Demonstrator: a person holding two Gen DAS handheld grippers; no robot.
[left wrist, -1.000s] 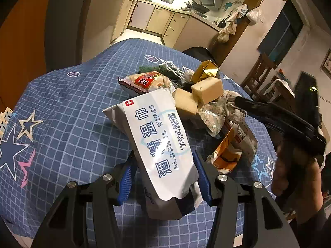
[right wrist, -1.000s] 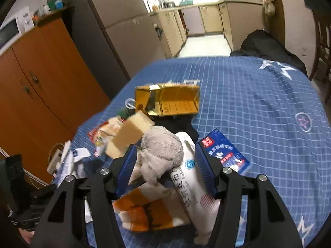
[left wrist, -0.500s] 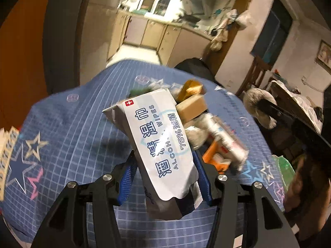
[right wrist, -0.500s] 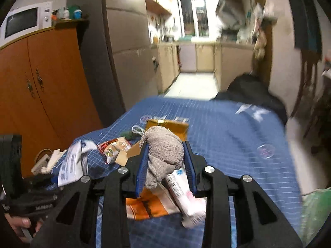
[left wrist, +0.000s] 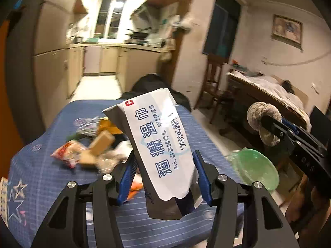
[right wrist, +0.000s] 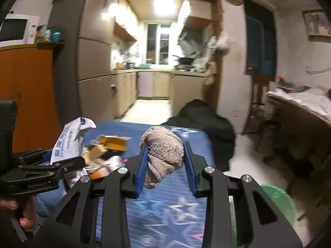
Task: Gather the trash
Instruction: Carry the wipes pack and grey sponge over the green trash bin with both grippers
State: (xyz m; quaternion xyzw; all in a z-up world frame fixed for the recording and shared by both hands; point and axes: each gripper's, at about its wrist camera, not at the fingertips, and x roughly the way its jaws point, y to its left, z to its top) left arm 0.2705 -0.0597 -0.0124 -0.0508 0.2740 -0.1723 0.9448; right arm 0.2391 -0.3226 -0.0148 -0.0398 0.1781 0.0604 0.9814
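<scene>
White wipes pack (left wrist: 157, 144) upright in left tongs (left wrist: 164, 177), top leaning away.

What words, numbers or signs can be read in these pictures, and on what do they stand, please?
"ALCOHOL WIPES": wipes pack, beside large blue Chinese characters.
"75%": same pack, followed by two more characters.
White cross on a red square: its top corner.
Blue print on the pack's back, right wrist view: too blurred.

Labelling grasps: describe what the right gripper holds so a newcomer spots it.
Start at the blue star-patterned tablecloth. Above its near end, the right gripper is shut on a crumpled grey-beige knitted cloth. Unlike the printed packets and boxes behind it, it is soft, plain and unlabelled.
</scene>
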